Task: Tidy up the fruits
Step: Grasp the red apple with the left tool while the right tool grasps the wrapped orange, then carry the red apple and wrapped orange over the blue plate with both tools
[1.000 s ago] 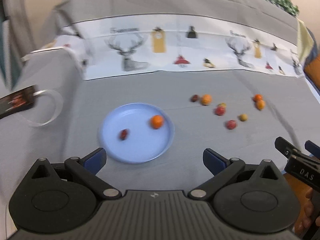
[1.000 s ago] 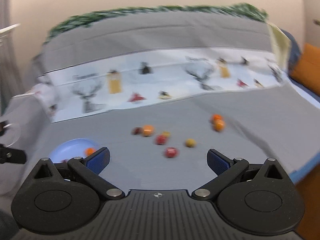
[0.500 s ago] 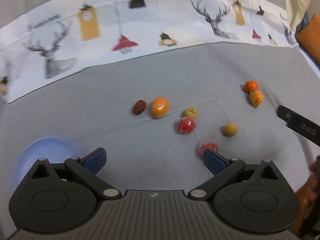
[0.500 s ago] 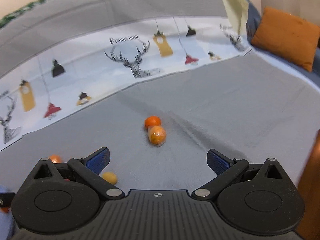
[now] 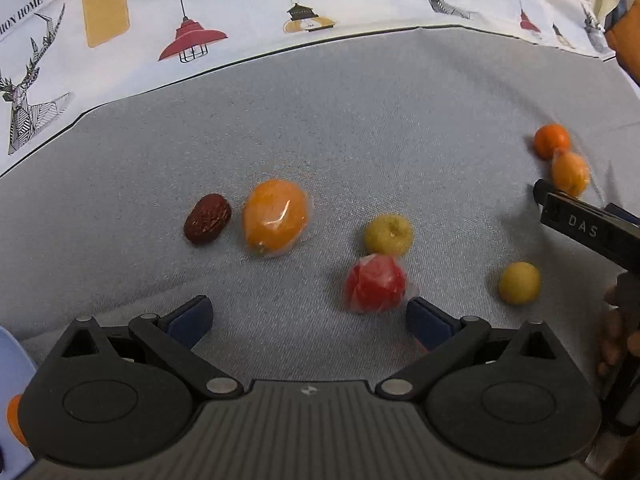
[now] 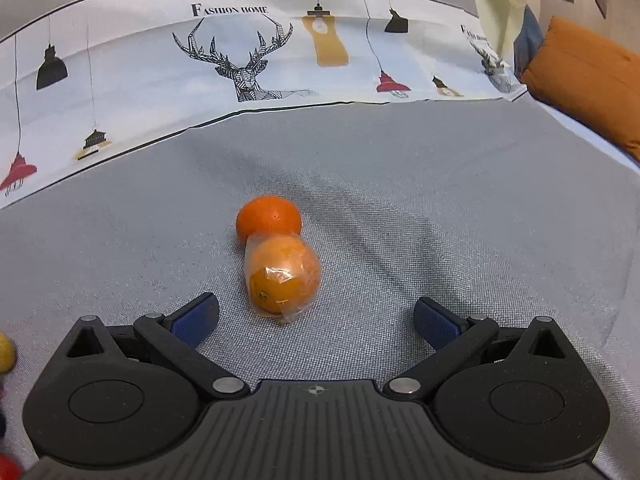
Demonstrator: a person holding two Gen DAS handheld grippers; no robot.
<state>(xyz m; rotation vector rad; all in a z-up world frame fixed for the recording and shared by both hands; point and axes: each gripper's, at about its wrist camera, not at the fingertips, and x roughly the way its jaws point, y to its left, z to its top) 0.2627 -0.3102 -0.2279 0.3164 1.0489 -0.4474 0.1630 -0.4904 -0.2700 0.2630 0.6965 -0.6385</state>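
Several small fruits lie on a grey cloth. In the left wrist view I see a dark red date (image 5: 207,219), a wrapped orange fruit (image 5: 277,217), a yellow-green fruit (image 5: 388,234), a wrapped red fruit (image 5: 375,283) and a yellow fruit (image 5: 519,282). My left gripper (image 5: 308,318) is open and empty, just short of the red fruit. My right gripper (image 6: 316,318) is open and empty, close in front of a wrapped orange (image 6: 285,274) that touches a bare orange (image 6: 268,220) behind it. It also shows in the left wrist view (image 5: 588,228).
A blue plate's edge (image 5: 12,364) with an orange fruit (image 5: 14,420) on it shows at the far left. A white printed cloth (image 6: 256,52) lies behind the grey one. An orange cushion (image 6: 588,84) sits at the right.
Both grippers have moved forward and down toward the fruits. The left one swung right, away from the blue plate. The right one closed in on the two oranges.
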